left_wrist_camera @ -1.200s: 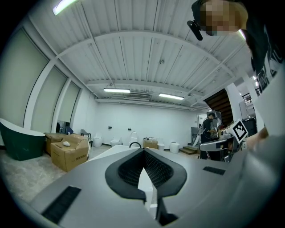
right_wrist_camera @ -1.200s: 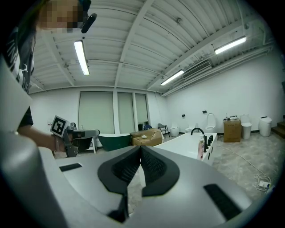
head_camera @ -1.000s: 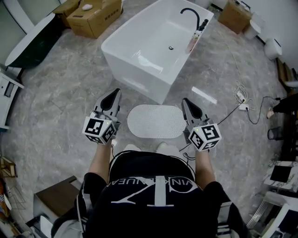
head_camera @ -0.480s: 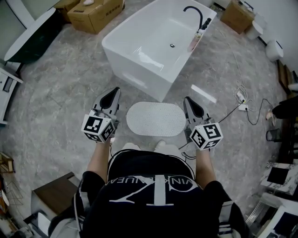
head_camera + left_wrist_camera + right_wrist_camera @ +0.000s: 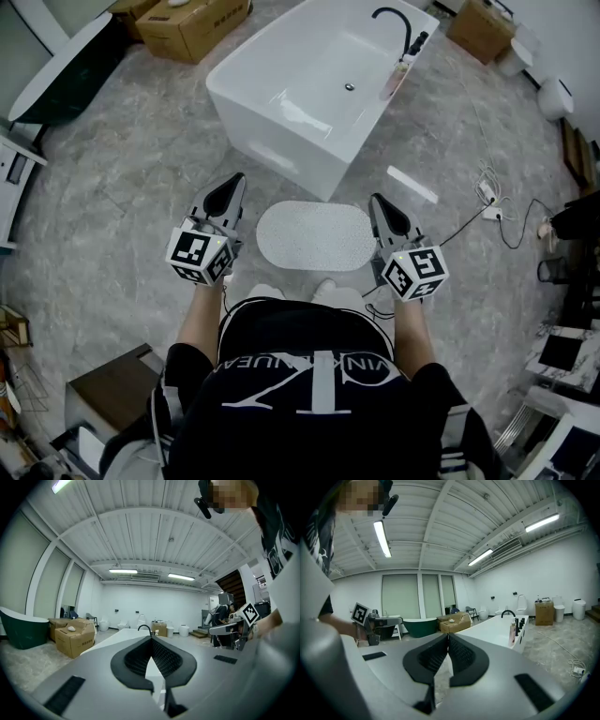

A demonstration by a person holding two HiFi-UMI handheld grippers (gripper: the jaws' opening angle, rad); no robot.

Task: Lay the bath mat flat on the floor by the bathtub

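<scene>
Standing with socked feet (image 5: 267, 295) just behind the oval bath mat (image 5: 316, 236), the person held the left gripper (image 5: 234, 180) and the right gripper (image 5: 376, 201) up on either side of it, each with its jaws pressed together and nothing between them. The mat lay spread on the grey stone floor (image 5: 122, 187), close to the end of the white bathtub (image 5: 281, 155), and looked flat to me. The risk I saw was a step forward catching the near edge and sliding or rucking the mat on that smooth floor.
</scene>
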